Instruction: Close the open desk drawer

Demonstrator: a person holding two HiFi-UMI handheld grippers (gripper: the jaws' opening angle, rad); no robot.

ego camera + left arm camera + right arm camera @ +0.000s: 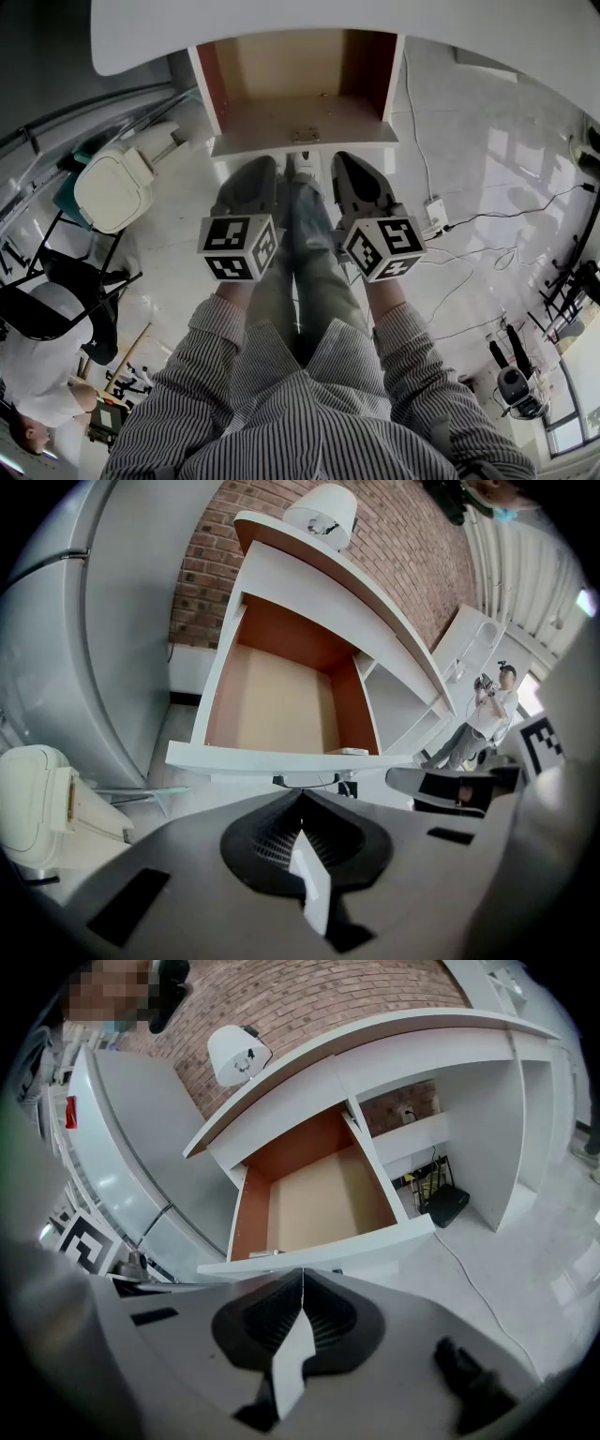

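Observation:
The desk drawer [302,122] stands pulled out under the white desk top [375,28], its wooden inside empty and its white front panel [305,144] nearest me. The left gripper view shows the same drawer [277,710] from below its front panel [281,758]; the right gripper view shows the drawer [323,1199] too. My left gripper [263,169] and right gripper [349,165] are side by side just short of the front panel, not touching it. Both are shut with nothing between the jaws.
A white swivel chair [117,183] stands to the left of the drawer. A power strip [436,214] and cables [497,225] lie on the tiled floor to the right. Another person [37,394] sits at the lower left. A lamp [234,1052] stands on the desk.

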